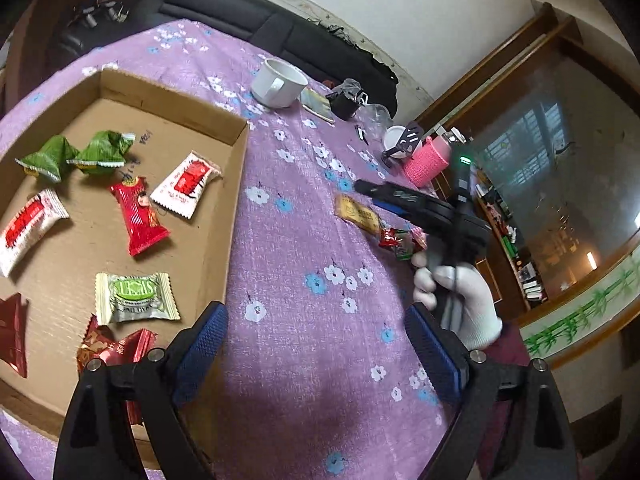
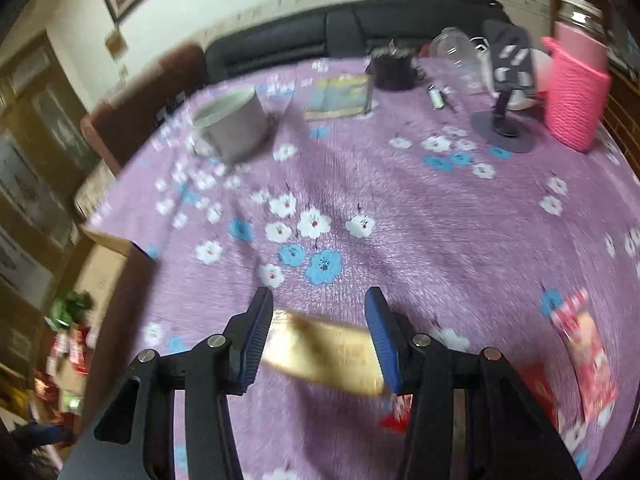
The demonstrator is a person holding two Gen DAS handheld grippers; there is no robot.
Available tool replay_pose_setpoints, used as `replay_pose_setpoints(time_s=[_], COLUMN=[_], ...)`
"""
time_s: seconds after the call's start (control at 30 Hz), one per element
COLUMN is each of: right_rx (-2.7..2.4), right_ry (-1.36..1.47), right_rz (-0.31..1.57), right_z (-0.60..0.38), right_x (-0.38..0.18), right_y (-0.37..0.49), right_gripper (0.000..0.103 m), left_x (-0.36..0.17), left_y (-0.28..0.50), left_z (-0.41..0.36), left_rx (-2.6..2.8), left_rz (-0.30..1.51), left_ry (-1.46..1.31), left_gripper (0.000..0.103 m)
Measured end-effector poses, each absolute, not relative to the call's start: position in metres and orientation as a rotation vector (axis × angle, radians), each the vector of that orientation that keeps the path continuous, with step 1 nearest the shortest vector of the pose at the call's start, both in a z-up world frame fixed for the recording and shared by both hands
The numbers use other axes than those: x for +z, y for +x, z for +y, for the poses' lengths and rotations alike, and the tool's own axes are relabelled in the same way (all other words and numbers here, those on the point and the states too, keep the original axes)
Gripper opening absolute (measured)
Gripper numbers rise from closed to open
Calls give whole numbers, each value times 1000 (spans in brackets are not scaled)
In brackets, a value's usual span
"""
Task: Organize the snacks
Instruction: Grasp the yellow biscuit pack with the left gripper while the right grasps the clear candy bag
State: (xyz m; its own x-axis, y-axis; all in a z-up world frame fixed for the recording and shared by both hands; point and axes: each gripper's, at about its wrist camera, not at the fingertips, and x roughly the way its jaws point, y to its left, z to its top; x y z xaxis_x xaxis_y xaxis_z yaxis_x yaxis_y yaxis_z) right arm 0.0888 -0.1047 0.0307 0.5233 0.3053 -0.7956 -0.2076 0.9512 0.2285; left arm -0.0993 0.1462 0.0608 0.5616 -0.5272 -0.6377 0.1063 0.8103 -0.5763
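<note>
A shallow cardboard box (image 1: 224, 184) on the purple flowered cloth holds several wrapped snacks: green ones (image 1: 100, 148), a red bar (image 1: 138, 216), white-red packs (image 1: 186, 184) and a green-white pack (image 1: 134, 296). My left gripper (image 1: 316, 344) is open and empty above the cloth, right of the box. My right gripper (image 2: 320, 332) is open with its jaws around a gold snack packet (image 2: 324, 352) lying on the cloth; the view is blurred. It shows in the left wrist view (image 1: 372, 196) over the same gold packet (image 1: 358, 212). Red snacks (image 2: 584, 360) lie to its right.
A white mug (image 1: 278, 82), a booklet (image 2: 340, 96), a dark cup (image 1: 346, 102), a clear jar (image 2: 456, 50), a phone stand (image 2: 508, 80) and a pink knitted bottle holder (image 2: 576, 92) stand at the back of the table. A dark sofa (image 1: 248, 12) runs behind.
</note>
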Motion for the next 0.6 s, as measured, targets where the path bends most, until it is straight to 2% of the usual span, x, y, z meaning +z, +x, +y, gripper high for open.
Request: replay_pose_setpoints(time_s=[0.03, 0.1, 0.2, 0.33, 0.4, 0.5, 0.6], right_rx=[300, 336, 420, 650, 686, 574, 370], right_ry=[83, 92, 141, 259, 332, 391, 336], right_rz=[1001, 1021, 1096, 1204, 1140, 986, 906], right_z=[-100, -96, -92, -87, -103, -152, -195], right_x=[25, 22, 22, 22, 38, 67, 77], right_y=[92, 88, 68, 22, 3, -13, -18], right_gripper=[30, 22, 20, 20, 22, 32, 33], left_x=[62, 63, 62, 60, 60, 61, 61], left_y=[-99, -98, -98, -97, -99, -102, -105], left_z=[146, 146, 146, 145, 142, 136, 127], left_rx=[-384, -376, -378, -395, -406, -429, -461], left_rz=[901, 902, 905, 914, 919, 924, 927], left_ry=[-503, -492, -490, -490, -485, -463, -426], left_gripper=[92, 92, 92, 92, 92, 92, 92])
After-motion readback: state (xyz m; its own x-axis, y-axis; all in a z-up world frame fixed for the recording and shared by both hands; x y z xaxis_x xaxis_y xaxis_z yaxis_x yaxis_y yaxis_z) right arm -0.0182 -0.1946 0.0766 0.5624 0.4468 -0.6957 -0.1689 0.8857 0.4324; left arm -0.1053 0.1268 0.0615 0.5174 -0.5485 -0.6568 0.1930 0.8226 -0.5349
